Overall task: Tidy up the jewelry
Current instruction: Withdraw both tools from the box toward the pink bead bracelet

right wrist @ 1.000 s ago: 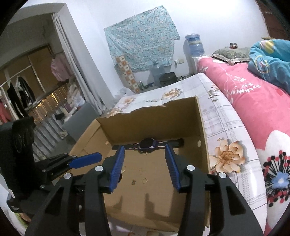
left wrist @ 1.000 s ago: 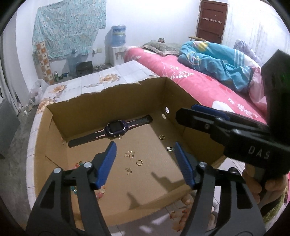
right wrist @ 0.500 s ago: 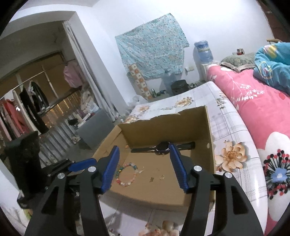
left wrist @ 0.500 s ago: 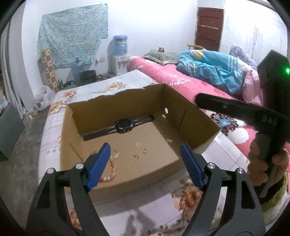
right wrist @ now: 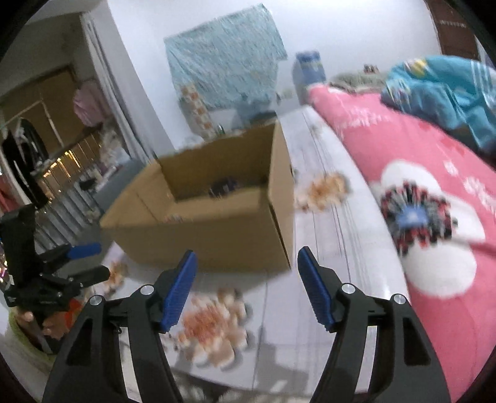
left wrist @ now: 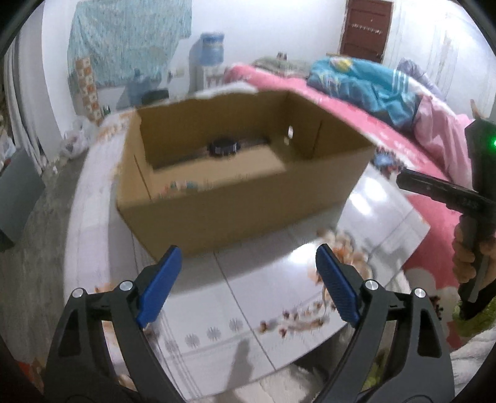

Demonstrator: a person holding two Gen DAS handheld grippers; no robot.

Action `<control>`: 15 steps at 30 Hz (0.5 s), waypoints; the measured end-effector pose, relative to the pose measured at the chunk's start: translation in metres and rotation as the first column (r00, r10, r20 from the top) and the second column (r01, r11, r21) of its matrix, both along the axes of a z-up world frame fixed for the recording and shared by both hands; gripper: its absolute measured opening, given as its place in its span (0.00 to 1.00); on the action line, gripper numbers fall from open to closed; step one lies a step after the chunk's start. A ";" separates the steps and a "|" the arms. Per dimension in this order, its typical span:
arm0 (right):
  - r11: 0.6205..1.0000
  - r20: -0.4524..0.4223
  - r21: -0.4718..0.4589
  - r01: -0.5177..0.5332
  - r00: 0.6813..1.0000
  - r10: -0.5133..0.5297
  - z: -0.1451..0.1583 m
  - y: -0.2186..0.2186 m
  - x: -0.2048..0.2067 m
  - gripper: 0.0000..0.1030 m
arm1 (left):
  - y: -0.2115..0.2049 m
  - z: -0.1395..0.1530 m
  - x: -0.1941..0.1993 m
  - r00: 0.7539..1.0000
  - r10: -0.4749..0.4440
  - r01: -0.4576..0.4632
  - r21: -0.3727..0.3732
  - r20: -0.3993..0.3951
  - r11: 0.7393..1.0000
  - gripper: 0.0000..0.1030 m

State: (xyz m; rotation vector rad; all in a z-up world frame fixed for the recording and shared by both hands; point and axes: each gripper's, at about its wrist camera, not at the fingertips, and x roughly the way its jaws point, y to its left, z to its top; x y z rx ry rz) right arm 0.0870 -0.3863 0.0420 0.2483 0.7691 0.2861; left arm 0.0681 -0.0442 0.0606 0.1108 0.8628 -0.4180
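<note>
1. Two tools. Left tool point(left wrist: 248, 279): blue pads wide apart, holding nothing, over the floral-tiled tabletop point(left wrist: 254, 288), short of the box.
2. Right tool point(right wrist: 246, 288): pads also spread apart, empty, near the box's front corner. It shows at 3 o'clock in the left view, gripped by one hand point(left wrist: 471, 257).
3. One cardboard box point(left wrist: 235, 214), open top, on the tabletop; at 12 o'clock from the left tool, 11 o'clock from the right.
4. One dark watch point(left wrist: 223, 146) lies on the box floor against the far wall, strap stretched sideways.
5. One bead bracelet point(left wrist: 181, 186), only a blurred strip of coloured beads above the front wall; bead count cannot be told. Other small jewelry is hidden by the wall and blur.
6. One pink floral bed point(right wrist: 418, 186) at 2 o'clock of the box, one blue blanket point(right wrist: 443, 90) on it.
7. One water-cooler bottle point(left wrist: 211, 49), one patterned cloth point(left wrist: 127, 40) on the wall, one brown door point(left wrist: 365, 28).
8. Writing: faint letters on the right tool's arm, too blurred to read. One green light point(left wrist: 492, 143) on its body.
</note>
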 end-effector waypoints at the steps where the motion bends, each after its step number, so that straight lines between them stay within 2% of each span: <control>1: 1.000 -0.026 0.005 0.002 1.000 -0.002 -0.008 0.001 -0.002 0.64 | 0.000 -0.006 -0.001 1.000 0.003 -0.002 0.009 -0.013 1.000 0.82; 5: 1.000 -0.105 0.004 0.002 0.994 -0.002 -0.029 0.009 -0.003 0.64 | -0.006 -0.031 -0.006 0.998 0.009 -0.008 0.027 -0.065 1.000 0.82; 8: 0.997 -0.138 -0.073 -0.004 0.990 -0.006 -0.042 0.025 -0.005 0.64 | -0.016 -0.043 -0.007 0.996 0.005 -0.001 0.039 -0.093 0.999 0.82; 12: 0.989 -0.135 -0.138 -0.054 0.990 0.035 -0.046 0.045 -0.005 0.55 | -0.030 -0.056 -0.010 0.994 -0.030 0.036 0.054 -0.104 0.998 0.82; 15: 0.985 -0.147 -0.154 -0.078 0.988 0.055 -0.050 0.052 -0.004 0.49 | -0.038 -0.063 -0.010 0.994 -0.039 0.049 0.089 -0.104 0.995 0.82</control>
